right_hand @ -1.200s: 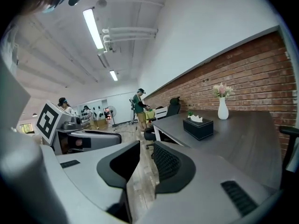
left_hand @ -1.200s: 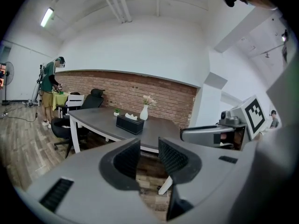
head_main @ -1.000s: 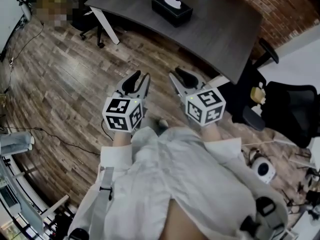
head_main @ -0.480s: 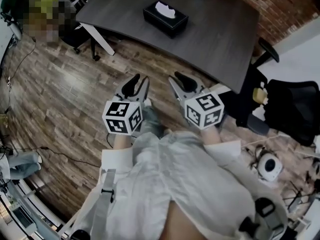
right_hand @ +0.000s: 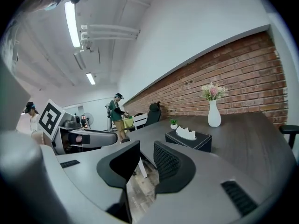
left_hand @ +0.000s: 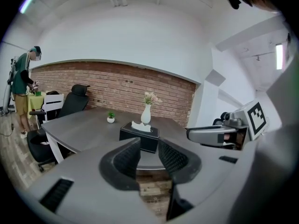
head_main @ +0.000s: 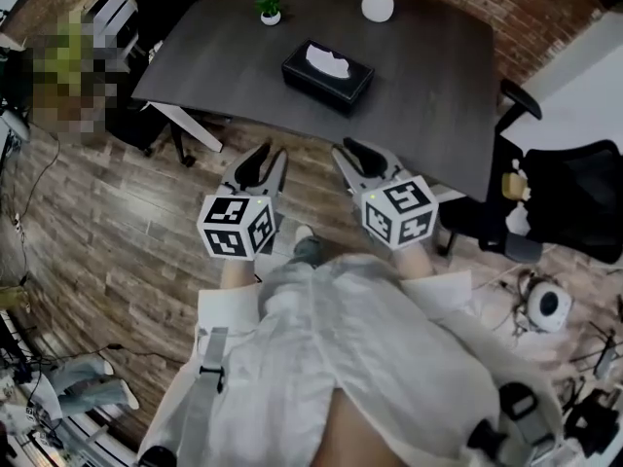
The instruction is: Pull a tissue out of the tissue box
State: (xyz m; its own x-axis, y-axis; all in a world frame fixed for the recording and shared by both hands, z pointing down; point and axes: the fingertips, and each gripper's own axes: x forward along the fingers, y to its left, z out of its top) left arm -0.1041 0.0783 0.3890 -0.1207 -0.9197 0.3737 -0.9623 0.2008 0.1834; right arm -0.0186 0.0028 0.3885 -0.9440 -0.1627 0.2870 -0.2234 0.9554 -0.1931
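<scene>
the tissue box has slid lower in frame, lying above and between the spread, empty left gripper and the nearer right gripper.

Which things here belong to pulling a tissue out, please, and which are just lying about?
For the job: tissue box, tissue, left gripper, right gripper, both open and empty.
Lying about: white vase, small potted plant, black office chair.

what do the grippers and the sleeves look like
Both the left gripper and right gripper have grey bodies, black curved tongs with ribbed pads, and a white cube printed with black square markers at the rear. The person wears pale, loose sleeves.
</scene>
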